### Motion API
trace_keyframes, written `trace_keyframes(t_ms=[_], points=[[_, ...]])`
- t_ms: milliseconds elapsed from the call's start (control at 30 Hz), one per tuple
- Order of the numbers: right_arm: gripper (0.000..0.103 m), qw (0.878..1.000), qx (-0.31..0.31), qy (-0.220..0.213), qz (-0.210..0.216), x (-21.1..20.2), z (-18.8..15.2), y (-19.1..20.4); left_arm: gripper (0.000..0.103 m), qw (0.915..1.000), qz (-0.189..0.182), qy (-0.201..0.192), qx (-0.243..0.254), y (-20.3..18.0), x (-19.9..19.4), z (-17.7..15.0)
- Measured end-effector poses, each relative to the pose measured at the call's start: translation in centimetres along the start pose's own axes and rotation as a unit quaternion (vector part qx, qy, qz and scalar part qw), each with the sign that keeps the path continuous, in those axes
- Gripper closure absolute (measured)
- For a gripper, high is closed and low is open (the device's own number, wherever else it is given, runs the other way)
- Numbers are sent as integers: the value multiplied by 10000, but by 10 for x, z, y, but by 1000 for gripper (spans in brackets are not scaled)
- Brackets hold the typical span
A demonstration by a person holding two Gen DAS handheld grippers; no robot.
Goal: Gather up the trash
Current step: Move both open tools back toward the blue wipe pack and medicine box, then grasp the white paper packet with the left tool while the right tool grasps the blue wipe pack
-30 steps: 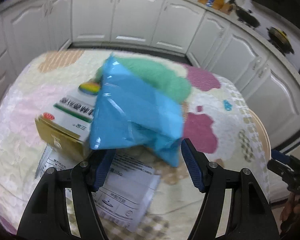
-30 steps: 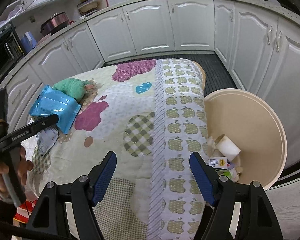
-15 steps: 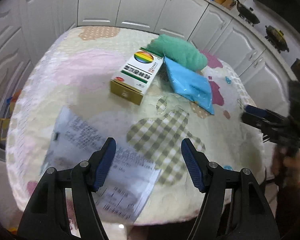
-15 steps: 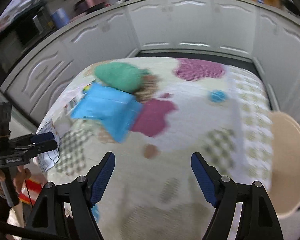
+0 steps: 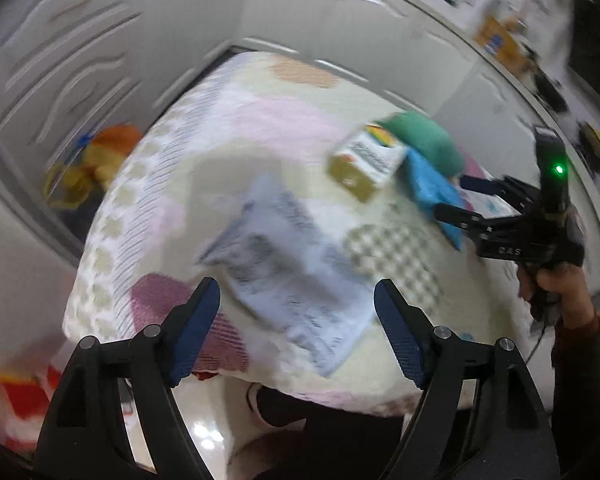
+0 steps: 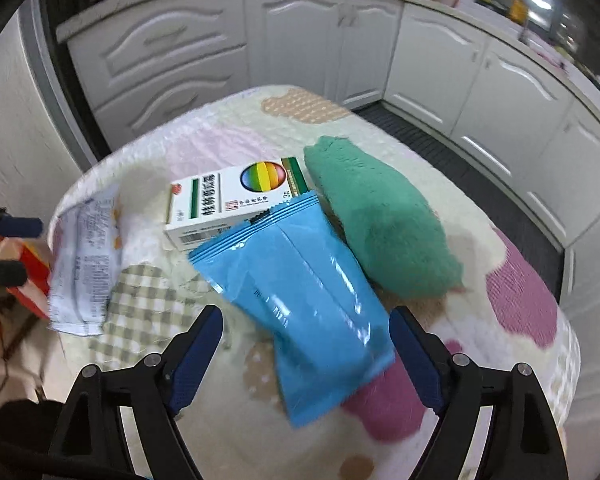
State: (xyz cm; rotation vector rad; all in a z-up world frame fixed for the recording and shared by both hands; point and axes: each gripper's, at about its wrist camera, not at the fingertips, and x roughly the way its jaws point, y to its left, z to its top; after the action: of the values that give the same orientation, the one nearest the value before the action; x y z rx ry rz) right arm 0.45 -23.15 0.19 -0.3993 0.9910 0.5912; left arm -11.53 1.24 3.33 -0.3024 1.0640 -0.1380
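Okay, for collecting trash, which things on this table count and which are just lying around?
Likely trash:
- blue packet
- printed paper sheet
- medicine box, possibly empty

Probably just lying about:
- green cloth
- patterned table cover
- white cabinets

Patterned tablecloth (image 6: 512, 300), white cabinets (image 6: 300, 40), perhaps a green cloth (image 6: 380, 232)

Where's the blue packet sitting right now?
In the right wrist view the blue packet lies flat on the table, centred ahead of the open right gripper. Its top corner overlaps the medicine box, with the green cloth to its right.
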Motion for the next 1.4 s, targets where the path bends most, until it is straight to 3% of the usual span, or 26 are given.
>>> trace_keyframes(t_ms=[133, 200, 267, 400, 533, 567, 633, 767, 967, 1400], points=[[20, 9996, 195, 38, 199, 12, 6, -9, 24, 9981, 277, -41, -544, 9, 18, 0], [20, 9994, 214, 70, 252, 17, 6, -8, 24, 9970, 237, -33, -739, 9, 27, 4], [20, 9991, 254, 132, 302, 24, 5, -4, 24, 9969, 160, 11, -768, 4, 36, 9], [20, 9979, 462, 0, 462, 22, -2, 1, 24, 9980, 359, -138, -500, -13, 49, 20], [38, 9953, 820, -113, 509, 11, -12, 0, 25, 9983, 411, -149, -385, -19, 58, 24], [44, 9943, 911, -132, 534, 8, -17, -1, 28, 9985, 396, -148, -351, -19, 58, 24], [45, 9933, 1009, -169, 541, -1, -26, -1, 47, 9991, 328, -79, -262, -20, 60, 26], [46, 9923, 1132, -314, 401, -20, -44, 5, 50, 9999, -42, 2, -111, -25, 52, 21], [46, 9894, 1374, -459, 36, -49, -65, 11, 51, 9993, -263, -105, 231, -46, 31, 12], [46, 9736, 2042, -687, -749, -111, -125, -24, 51, 9915, -763, -107, 1047, -128, 20, 3]])
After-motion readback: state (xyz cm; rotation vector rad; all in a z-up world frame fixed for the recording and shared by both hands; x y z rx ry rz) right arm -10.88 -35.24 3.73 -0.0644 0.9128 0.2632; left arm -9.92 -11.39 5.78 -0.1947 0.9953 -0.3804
